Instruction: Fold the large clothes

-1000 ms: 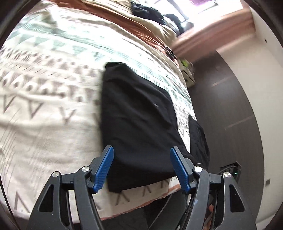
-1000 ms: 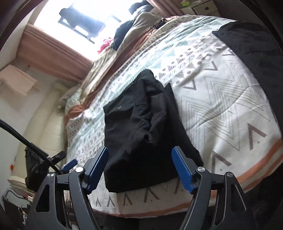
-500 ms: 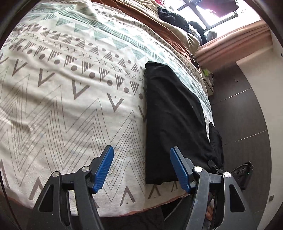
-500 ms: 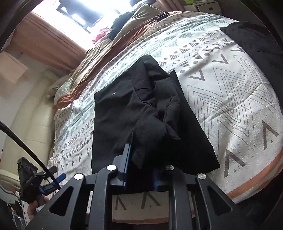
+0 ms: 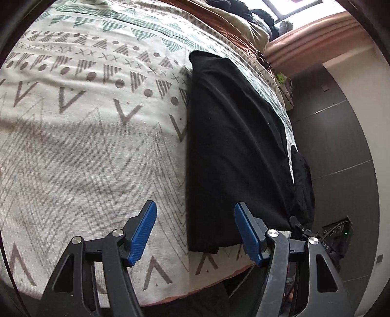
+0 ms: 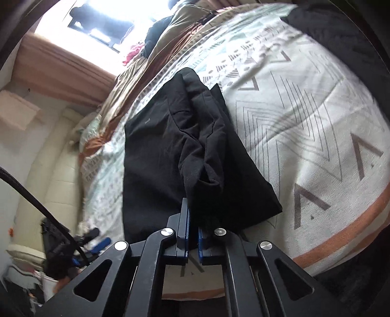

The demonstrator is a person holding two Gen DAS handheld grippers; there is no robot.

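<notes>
A black garment [image 5: 231, 146] lies folded into a long strip near the foot edge of the bed. My left gripper [image 5: 195, 207] is open just above the strip's near left corner. One blue pad hangs over the quilt [image 5: 97, 146], the other over the cloth, and nothing is pinched. In the right wrist view the same black garment [image 6: 156, 158] is flat on its left and bunched on its right. My right gripper [image 6: 192, 219] has its jaws closing tight on a raised fold at the near edge, pads pressing the cloth.
The patterned quilt [image 6: 316, 109] has an orange border along the bed's foot edge. Another dark garment [image 6: 341, 31] lies at the far right. Pillows and loose clothes [image 5: 243, 9] crowd the head end under the window. A dark floor [image 5: 341, 146] is on one side and a cream sofa [image 6: 48, 170] on the other.
The right gripper's jaws went from wide open to pinched on the garment's near fold. The left gripper swung to the strip's left edge and sank closer to the bed, still open.
</notes>
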